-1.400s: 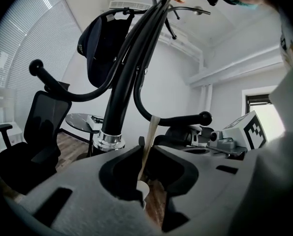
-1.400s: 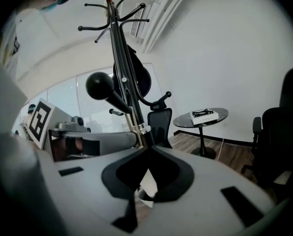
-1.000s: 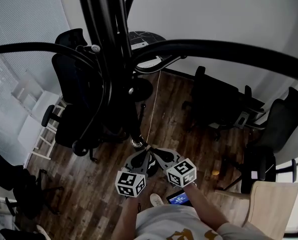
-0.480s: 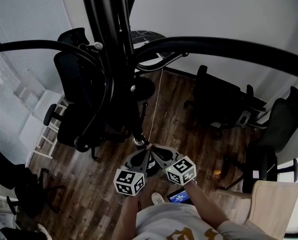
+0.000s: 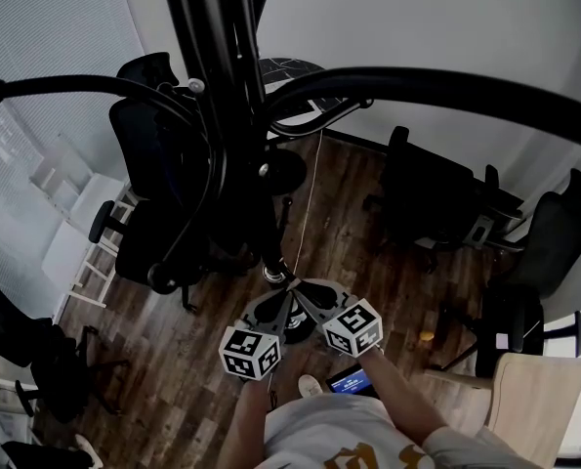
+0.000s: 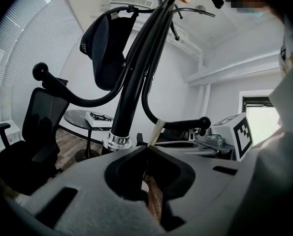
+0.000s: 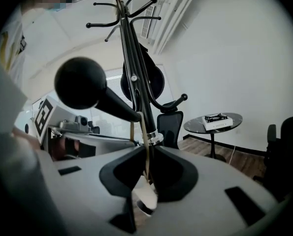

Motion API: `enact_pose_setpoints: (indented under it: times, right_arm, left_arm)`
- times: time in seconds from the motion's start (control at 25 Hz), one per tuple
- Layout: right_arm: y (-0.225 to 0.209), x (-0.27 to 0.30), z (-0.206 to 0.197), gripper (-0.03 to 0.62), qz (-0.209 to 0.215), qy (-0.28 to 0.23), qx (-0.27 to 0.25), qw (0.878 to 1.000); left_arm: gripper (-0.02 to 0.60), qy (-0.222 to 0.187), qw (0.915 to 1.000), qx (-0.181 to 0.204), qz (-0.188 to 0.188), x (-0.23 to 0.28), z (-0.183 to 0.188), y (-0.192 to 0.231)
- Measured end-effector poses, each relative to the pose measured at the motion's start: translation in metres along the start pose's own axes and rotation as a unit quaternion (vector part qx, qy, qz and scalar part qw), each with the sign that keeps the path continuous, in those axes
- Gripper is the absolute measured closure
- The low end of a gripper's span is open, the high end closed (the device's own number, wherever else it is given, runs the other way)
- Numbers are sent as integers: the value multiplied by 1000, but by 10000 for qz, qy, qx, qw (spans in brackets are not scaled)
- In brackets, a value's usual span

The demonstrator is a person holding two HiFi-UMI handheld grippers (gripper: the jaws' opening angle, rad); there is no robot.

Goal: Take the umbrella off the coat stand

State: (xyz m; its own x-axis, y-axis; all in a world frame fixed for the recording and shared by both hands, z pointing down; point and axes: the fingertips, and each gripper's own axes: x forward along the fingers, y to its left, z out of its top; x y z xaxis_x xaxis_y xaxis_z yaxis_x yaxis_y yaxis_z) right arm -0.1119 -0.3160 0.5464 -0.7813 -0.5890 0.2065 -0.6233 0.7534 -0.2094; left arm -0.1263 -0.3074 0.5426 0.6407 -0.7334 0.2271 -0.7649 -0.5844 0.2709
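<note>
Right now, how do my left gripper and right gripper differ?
The left gripper reaches in from the left in the head view, the right gripper from the right. The left gripper's marker cube sits lower in that view than the right gripper's cube. Shared: both are shut on a tan strip, beside the coat stand.

Head view is dim and low contrast. The black coat stand (image 5: 222,115) and dark floor (image 5: 339,223) lose detail, while the white wall (image 5: 446,27) is evenly lit with no hard shadows. Both gripper views are brighter, with heavy fisheye bending and black vignetted corners. In the left gripper view, daylight comes through the blinds (image 6: 18,58) and the window (image 6: 264,122) is blown out. The left gripper (image 6: 147,149) and right gripper (image 7: 147,149) bodies, close to the lens, are soft. The pale strap (image 6: 156,132) pinched in each blurs.
</note>
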Motion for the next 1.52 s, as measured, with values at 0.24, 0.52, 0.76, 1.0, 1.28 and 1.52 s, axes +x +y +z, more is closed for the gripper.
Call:
enact_pose_setpoints:
  times: [0.24, 0.52, 0.76, 1.0, 1.28, 1.52]
  right_arm:
    - [2, 4, 0, 557, 56, -21, 10, 10000]
    - [-2, -1, 0, 576, -22, -199, 901, 9957]
    - [-10, -10, 1, 577, -249, -223, 884, 9955]
    - [-14, -19, 7, 579, -343, -322, 873, 9951]
    - [-17, -31, 14, 577, -423, -451, 1011, 9930]
    - [-16, -41, 20, 579, -426, -517, 963, 9931]
  left_arm:
    - [558, 13, 10000, -35, -20, -1, 0, 1]
    - [558, -79, 9996, -247, -83, -1, 1, 2]
    - [560, -159, 9989, -395, -191, 3, 2, -4]
    - [560, -258, 9983, -438, -281, 5, 8, -12]
    - [560, -314, 9982, -357, -360, 3, 15, -23]
    - [560, -371, 9980, -308, -407, 2, 20, -33]
